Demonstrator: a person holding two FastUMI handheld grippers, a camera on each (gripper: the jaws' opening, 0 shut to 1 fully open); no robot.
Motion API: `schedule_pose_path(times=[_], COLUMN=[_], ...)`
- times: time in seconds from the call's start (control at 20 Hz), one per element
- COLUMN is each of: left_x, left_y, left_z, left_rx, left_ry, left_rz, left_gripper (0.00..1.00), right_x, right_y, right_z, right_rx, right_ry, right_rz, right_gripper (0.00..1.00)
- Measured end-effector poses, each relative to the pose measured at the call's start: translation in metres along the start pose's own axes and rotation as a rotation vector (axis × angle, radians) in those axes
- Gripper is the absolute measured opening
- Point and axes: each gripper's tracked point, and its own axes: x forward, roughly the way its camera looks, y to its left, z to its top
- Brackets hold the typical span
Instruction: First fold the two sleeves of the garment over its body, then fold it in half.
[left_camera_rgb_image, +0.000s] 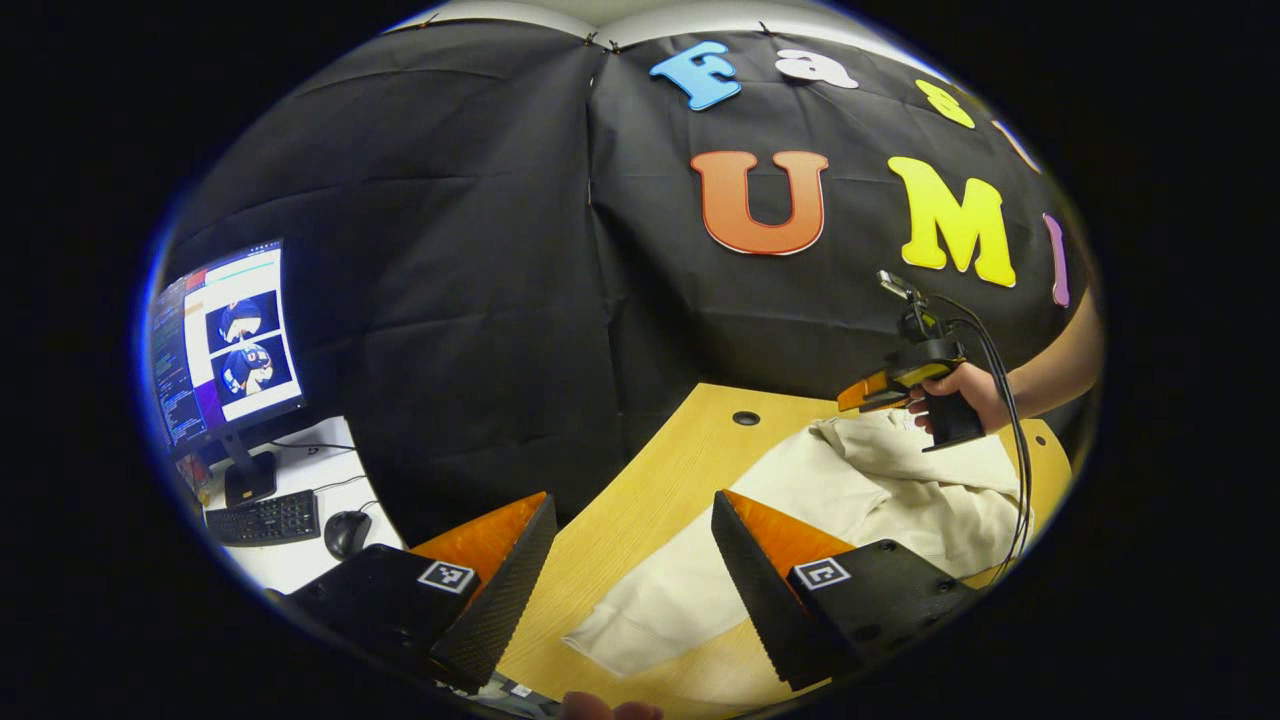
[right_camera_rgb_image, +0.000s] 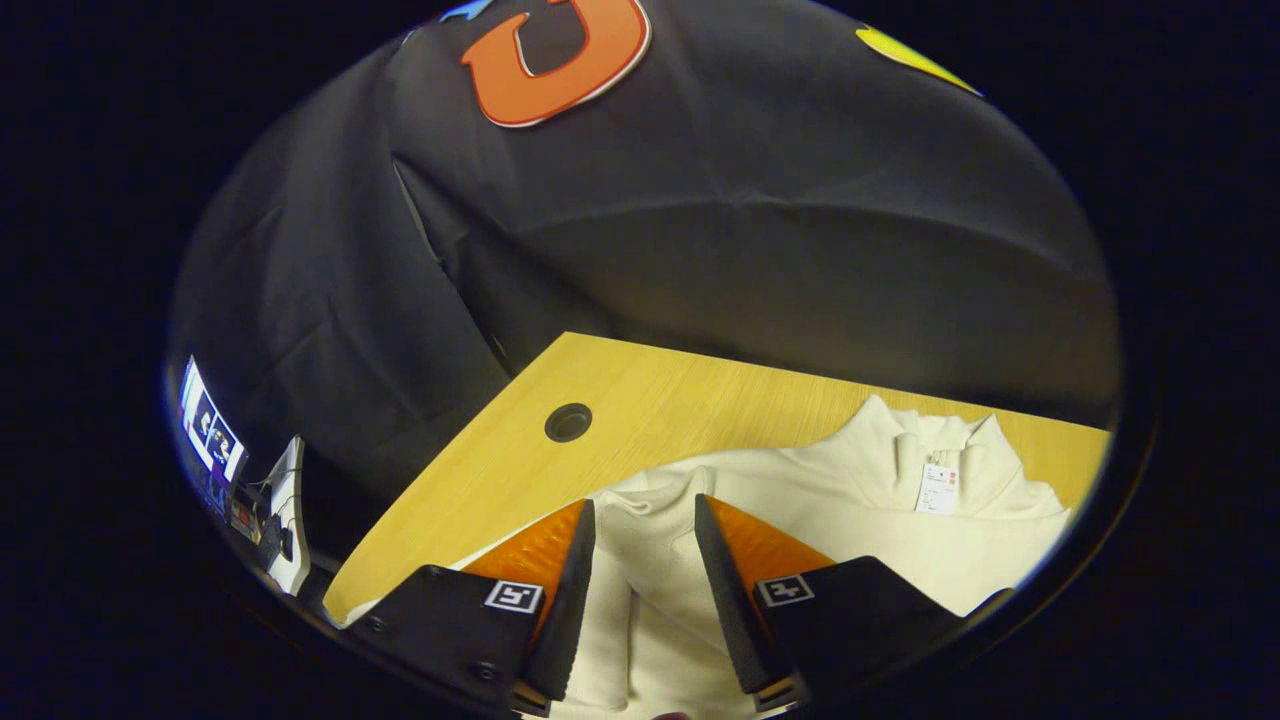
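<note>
Nearest, left gripper: jaws spread, empty, above the desk edge. Right gripper: jaws parted, straddling a fabric ridge, not clamped. Garment: cream, bunched on the desk, collar away; sleeves seemingly partly gathered, halving fold judged undone. Beyond: desk grommet hole; monitor, keyboard, mouse aside, unobstructing.

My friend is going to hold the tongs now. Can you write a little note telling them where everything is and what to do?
Left tongs: open, above the cream garment's near edge, holding nothing.
Right tongs: open, astride a raised fold of the garment, not pinching it.
The garment lies rumpled on the wooden table, collar and tag at the far side.
Done: I cannot tell if a sleeve is folded.
Left: fold both sleeves over the body, then fold it in half.
</note>
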Motion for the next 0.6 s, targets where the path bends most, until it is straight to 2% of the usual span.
schedule_pose_path(times=[0.05, 0.1, 0.15, 0.2, 0.3, 0.35, 0.4, 0.45, 0.6], left_x=[0.0, -0.001, -0.002, -0.004, -0.008, -0.009, -0.012, -0.015, -0.021], left_y=[-0.002, -0.003, -0.005, -0.007, -0.011, -0.015, -0.015, -0.014, -0.007], left_z=[0.0, -0.001, -0.002, -0.003, -0.006, -0.01, -0.014, -0.016, -0.027], left_rx=[0.005, 0.013, 0.023, 0.037, 0.059, 0.061, 0.063, 0.07, 0.1], left_ry=[-0.003, -0.003, -0.005, -0.006, -0.005, 0.0, 0.004, 0.008, 0.023], left_rz=[-0.008, -0.018, -0.028, -0.039, -0.067, -0.086, -0.099, -0.102, -0.109], left_gripper=[1.0, 0.99, 0.99, 0.99, 0.99, 0.99, 0.99, 0.99, 0.99], right_x=[-0.013, -0.028, -0.044, -0.062, -0.1, -0.123, -0.145, -0.169, -0.241], right_y=[-0.001, 0.001, 0.001, 0.0, -0.004, -0.008, -0.01, -0.009, -0.005], right_z=[0.004, 0.009, 0.012, 0.015, 0.017, 0.015, 0.017, 0.02, 0.029], right_rx=[0.004, 0.012, 0.021, 0.026, 0.019, -0.008, -0.037, -0.057, -0.129], right_ry=[-0.026, -0.05, -0.076, -0.103, -0.144, -0.167, -0.198, -0.232, -0.344], right_rz=[-0.001, 0.005, 0.005, 0.003, -0.016, -0.035, -0.049, -0.058, -0.089], right_gripper=[0.56, 0.58, 0.64, 0.76, 0.83, 0.77, 0.76, 0.83, 0.85])
